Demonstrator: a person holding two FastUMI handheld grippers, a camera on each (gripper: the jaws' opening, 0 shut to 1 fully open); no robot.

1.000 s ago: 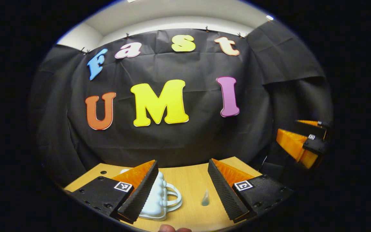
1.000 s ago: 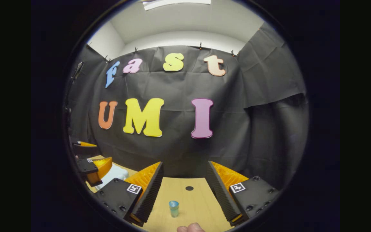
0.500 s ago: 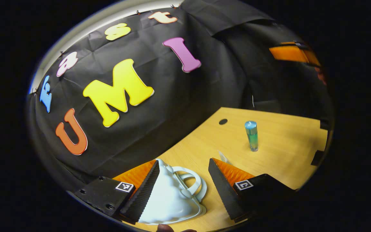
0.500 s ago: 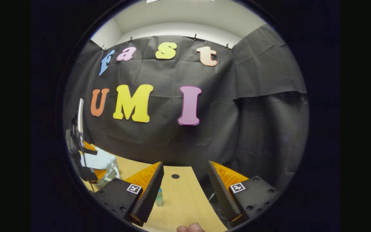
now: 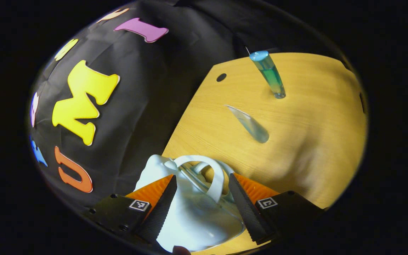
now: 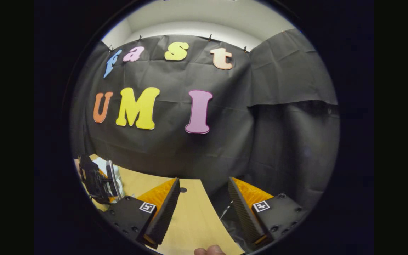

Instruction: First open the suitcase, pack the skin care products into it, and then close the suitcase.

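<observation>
In the left gripper view, the left gripper [image 5: 202, 209] hangs tilted over a small pale-blue plastic suitcase [image 5: 193, 216] with a white looped handle [image 5: 215, 177], which lies on the light wooden tabletop [image 5: 306, 141] close to the black cloth wall. Its fingers stand spread apart on either side of the case's handle end, released, with the handle rising between them; whether either finger touches the shell cannot be told. Farther out on the tabletop stands a slim clear tube of blue-green liquid with a light-blue cap [image 5: 269, 74], and nearer the suitcase sits a small translucent flat-ended tube [image 5: 249, 124]; the two are apart from each other and from the case. A small dark round hole [image 5: 221, 77] marks the tabletop near the wall.

In the right gripper view, the right gripper [image 6: 204, 210] is held over the tabletop's [image 6: 193, 223] edge by the cloth, its fingers wide apart and holding nothing. At far left the left gripper [image 6: 96, 179] appears beside the pale suitcase [image 6: 113, 177].
</observation>
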